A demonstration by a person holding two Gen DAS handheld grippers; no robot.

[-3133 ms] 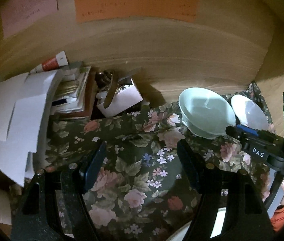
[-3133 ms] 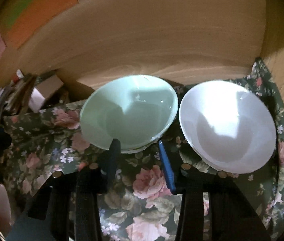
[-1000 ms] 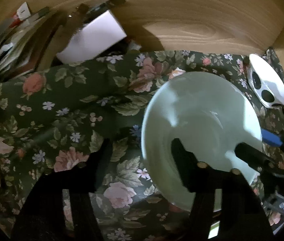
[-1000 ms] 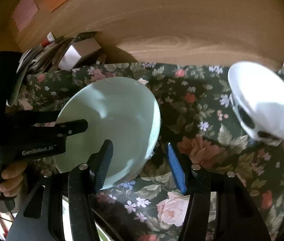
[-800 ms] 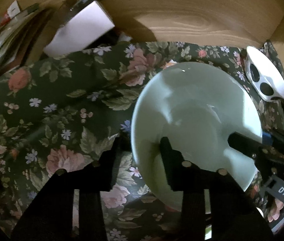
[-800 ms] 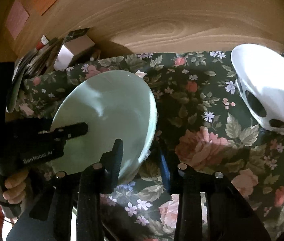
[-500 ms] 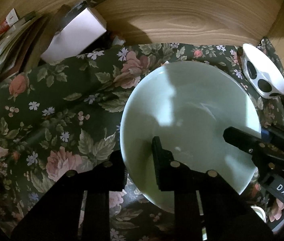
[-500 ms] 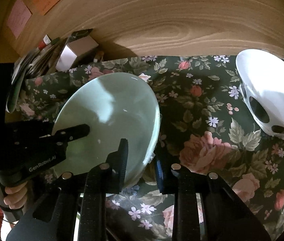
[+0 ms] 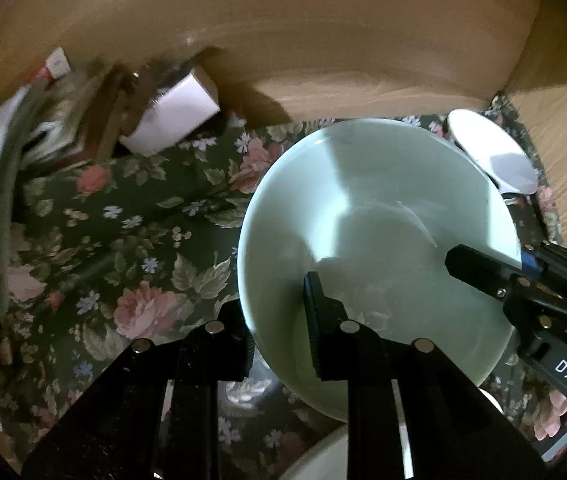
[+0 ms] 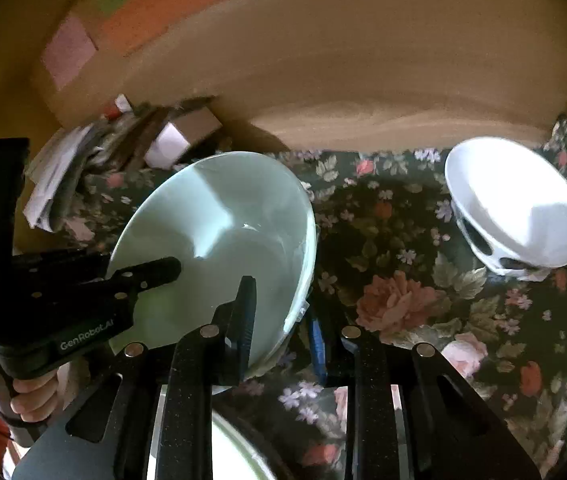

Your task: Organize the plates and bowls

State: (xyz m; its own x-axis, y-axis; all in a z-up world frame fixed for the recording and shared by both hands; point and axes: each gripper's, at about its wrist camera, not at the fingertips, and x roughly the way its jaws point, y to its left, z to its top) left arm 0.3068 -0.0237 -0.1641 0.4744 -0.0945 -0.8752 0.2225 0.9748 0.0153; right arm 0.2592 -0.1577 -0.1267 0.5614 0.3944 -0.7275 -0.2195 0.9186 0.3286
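1. Nearest the cameras, both grippers were clamped on the green bowl (image 9: pixel 379 216): the left gripper (image 9: pixel 279 320) pinched the rim at lower centre of its frame, one finger inside the bowl and one outside, and the right gripper (image 10: pixel 283 312) did the same on the opposite rim, at lower centre of its own frame.
2. Apparently the bowl was lifted and tilted, not resting flat on the floral cloth (image 10: pixel 423 300); in the right wrist view its mouth leaned toward the left of the frame. I judged it to be in mid-carry, so this piece was not yet put away.
3. Just under the grippers, at the bottom edge of both frames, a pale curved rim (image 10: pixel 243 440) showed; it may have been a plate or another bowl, but too little was visible to tell.
4. Farther off, at the right of the right wrist frame, the white bowl (image 10: pixel 523 204) sat on the cloth well apart from the green one, untouched and apparently tipped.
5. Farthest, at upper left, a white box (image 9: pixel 175 116) and a pile of papers (image 10: pixel 63 172) lay against the wooden wall (image 9: pixel 323 40).
6. Overall, little seemed done: one bowl in hand, one left, nothing visibly stacked.
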